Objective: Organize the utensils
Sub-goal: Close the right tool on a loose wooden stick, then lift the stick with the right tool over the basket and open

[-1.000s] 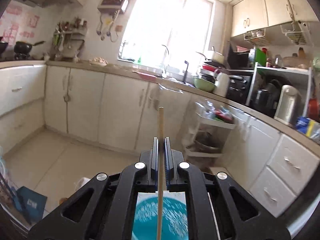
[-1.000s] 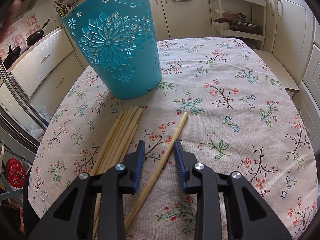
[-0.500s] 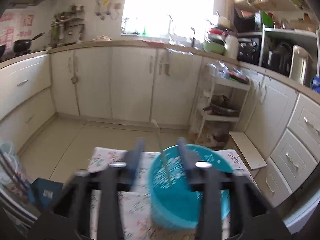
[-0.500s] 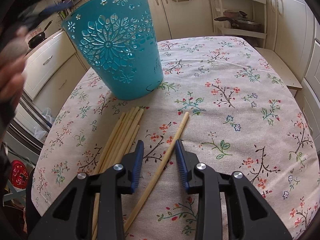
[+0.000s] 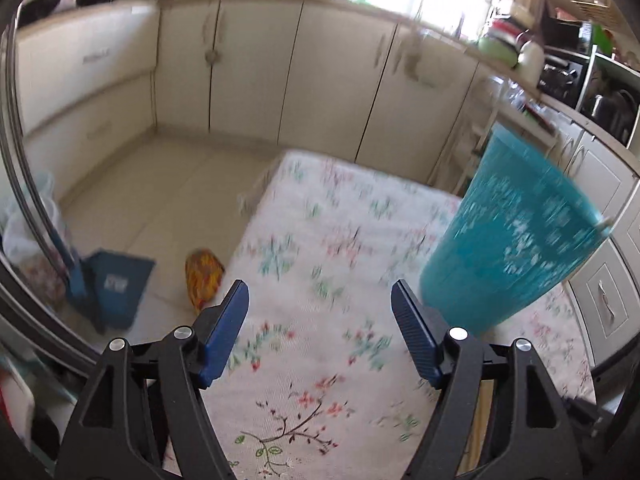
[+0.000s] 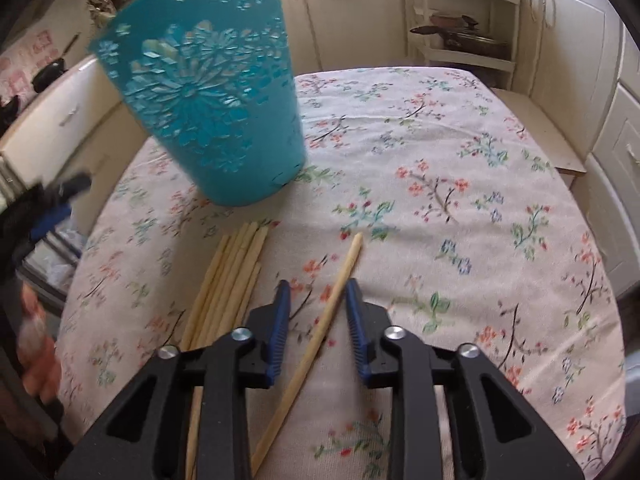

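A teal cut-out basket [image 5: 516, 232] [image 6: 208, 92] stands on the table with the floral cloth [image 5: 320, 360] [image 6: 440, 140], and a chopstick tip [image 5: 606, 224] pokes over its rim. My left gripper [image 5: 319, 286] hangs low to the left of the basket, jaws opening wide with nothing between them. My right gripper [image 6: 318, 284] points down at a single wooden chopstick [image 6: 348, 260] lying between its closing jaws; a gap still shows on both sides. A bundle of several chopsticks [image 6: 236, 276] lies just to the left of it.
A blue dustpan [image 5: 116, 280] and an orange patterned object [image 5: 202, 276] lie on the floor left of the table. A white rack with pans [image 6: 464, 36] and a low wooden stool [image 6: 536, 128] stand beyond the far edge. Cabinets line the walls.
The left gripper let its chopstick go into the basket, opened wide and dropped down to the left of the basket. The right jaws narrowed around the single chopstick.
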Motion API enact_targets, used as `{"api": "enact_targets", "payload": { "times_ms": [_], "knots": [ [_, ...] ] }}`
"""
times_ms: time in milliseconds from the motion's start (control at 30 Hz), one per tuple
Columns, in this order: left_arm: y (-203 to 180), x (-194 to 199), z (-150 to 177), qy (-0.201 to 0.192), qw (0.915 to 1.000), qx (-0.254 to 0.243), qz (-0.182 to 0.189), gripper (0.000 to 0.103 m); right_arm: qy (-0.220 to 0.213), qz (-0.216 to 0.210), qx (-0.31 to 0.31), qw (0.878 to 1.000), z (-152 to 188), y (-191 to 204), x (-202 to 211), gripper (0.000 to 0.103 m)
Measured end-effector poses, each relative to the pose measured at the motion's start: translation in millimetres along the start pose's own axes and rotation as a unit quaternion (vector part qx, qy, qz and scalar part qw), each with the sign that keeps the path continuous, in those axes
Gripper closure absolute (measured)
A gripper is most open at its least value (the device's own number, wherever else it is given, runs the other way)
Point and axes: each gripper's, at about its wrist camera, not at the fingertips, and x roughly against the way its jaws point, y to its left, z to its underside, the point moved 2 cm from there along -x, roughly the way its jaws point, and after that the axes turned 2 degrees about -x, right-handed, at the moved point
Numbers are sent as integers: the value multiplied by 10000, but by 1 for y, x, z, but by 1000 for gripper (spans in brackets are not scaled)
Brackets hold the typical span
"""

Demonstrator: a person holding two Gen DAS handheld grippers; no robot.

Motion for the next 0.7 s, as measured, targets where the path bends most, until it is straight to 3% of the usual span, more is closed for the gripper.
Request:
{"api": "enact_targets", "payload": {
  "times_ms": [133,233,300,367,433,567,633,700],
  "knots": [
    [4,-15,16,201,9998,-12,27,33,98,199,643,9977,-6,8,-5,94],
    [4,-14,22,139,9998,-16,117,32,427,-564,1259,9895,-5,14,-5,97],
    [2,-15,23,124,9998,-55,115,32,556,-598,1456,9860,-6,11,-4,97],
    [-2,-15,24,145,9997,-136,134,32,683,-393,1418,9868,-9,7,-5,96],
    [-7,-14,23,133,9995,-246,130,31,742,-260,1455,9862,-9,9,-4,88],
    [-9,-15,23,199,9994,-260,150,31,440,279,1916,9801,3,28,0,88],
    [-7,-16,23,230,9994,-211,159,31,308,372,2048,9776,8,33,2,97],
    [-7,-16,24,260,9994,-192,158,31,257,366,1787,9829,7,21,5,97]
  ]
}}
